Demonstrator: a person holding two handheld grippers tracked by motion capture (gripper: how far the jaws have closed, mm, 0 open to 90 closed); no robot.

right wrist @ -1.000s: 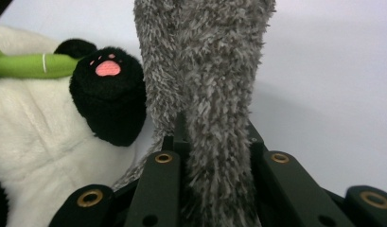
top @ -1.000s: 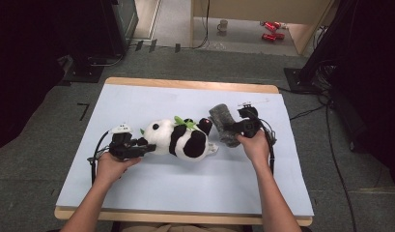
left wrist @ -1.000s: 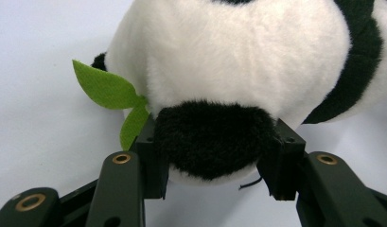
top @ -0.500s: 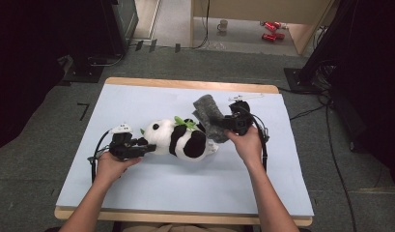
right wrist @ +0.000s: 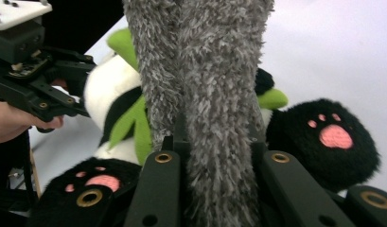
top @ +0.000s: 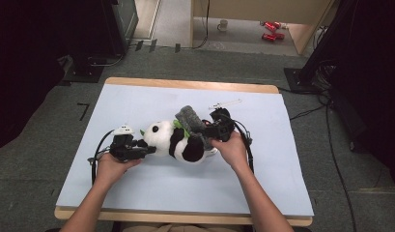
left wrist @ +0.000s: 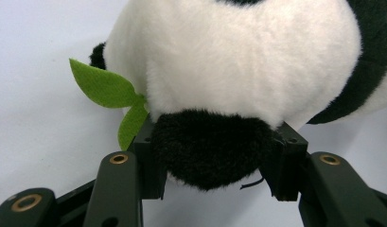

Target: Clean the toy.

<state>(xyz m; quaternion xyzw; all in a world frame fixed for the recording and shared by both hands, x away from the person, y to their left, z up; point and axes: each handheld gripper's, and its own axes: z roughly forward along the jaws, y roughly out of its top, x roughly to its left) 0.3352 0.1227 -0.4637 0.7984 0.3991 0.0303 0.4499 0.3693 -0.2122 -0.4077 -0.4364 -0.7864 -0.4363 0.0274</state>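
Table (top: pixel 137 203), pale blue top with a wood edge. Plush panda (top: pixel 178 142) lies on its side near the middle, head toward the person's left.

Grey fuzzy cloth (top: pixel 190 118), a sock or small towel by the look of it, stands up over the panda's belly. Right gripper (top: pixel 215 129) is clamped on it; in the right gripper view the pile bulges out between the jaws (right wrist: pixel 215 156). The paw soles (right wrist: pixel 335 135) sit just below the jaws.

Left gripper (top: pixel 137 151) is closed on the panda's black ear (left wrist: pixel 210 149), pads pressing either side.

Small green felt leaves (left wrist: pixel 103 90) at the neck.

Risks, as I judge them:
- The ear is soft and rounded, so a sideways tug from the cloth could pop it out of the left jaws and the toy would slide.
- The cloth is thick, and its pile may creep out of the right grip under load.
- The cloth could snag on the leaves or drape short of the body.
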